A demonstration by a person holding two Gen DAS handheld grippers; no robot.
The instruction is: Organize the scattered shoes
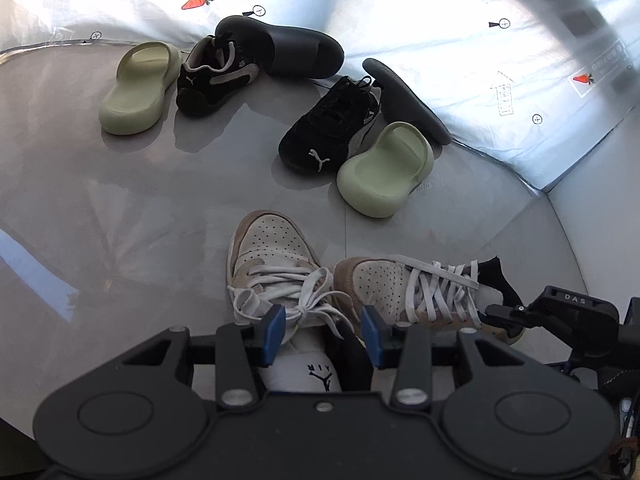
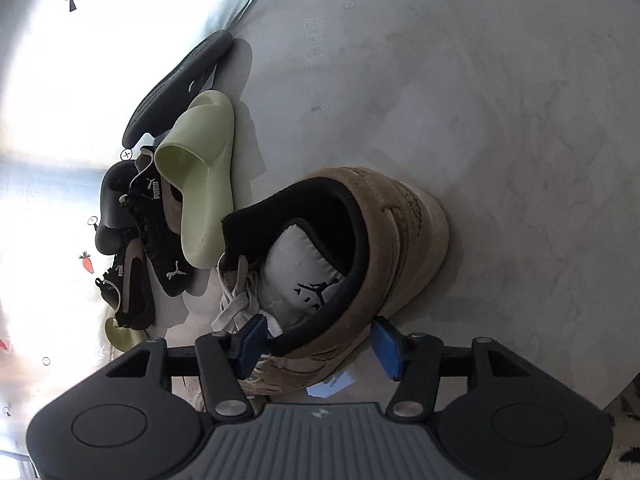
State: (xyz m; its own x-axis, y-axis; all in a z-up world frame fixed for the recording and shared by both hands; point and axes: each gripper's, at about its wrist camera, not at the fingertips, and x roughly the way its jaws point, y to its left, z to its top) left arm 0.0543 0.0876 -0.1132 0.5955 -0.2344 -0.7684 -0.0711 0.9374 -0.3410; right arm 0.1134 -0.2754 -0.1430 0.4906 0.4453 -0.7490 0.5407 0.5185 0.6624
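Note:
Two tan and white lace-up sneakers sit side by side on the grey floor. My left gripper [image 1: 322,334] is shut on the tongue and collar of the left sneaker [image 1: 272,252], which points away from me. The right sneaker [image 1: 404,284] points left, its toe against the first one. In the right wrist view my right gripper [image 2: 318,344] straddles that sneaker's [image 2: 380,232] black-lined collar. Its jaws stand open, with the right pad [image 2: 386,346] clear of the suede side. The view is rolled, so the floor looks tipped.
Further back lie two pale green slides [image 1: 138,88] [image 1: 386,170], two black suede sneakers [image 1: 216,80] [image 1: 332,128] and two dark grey slides [image 1: 280,48] [image 1: 408,100], some leaning on the silvery back wall [image 1: 440,8]. Bare floor [image 1: 120,200] spreads to the left.

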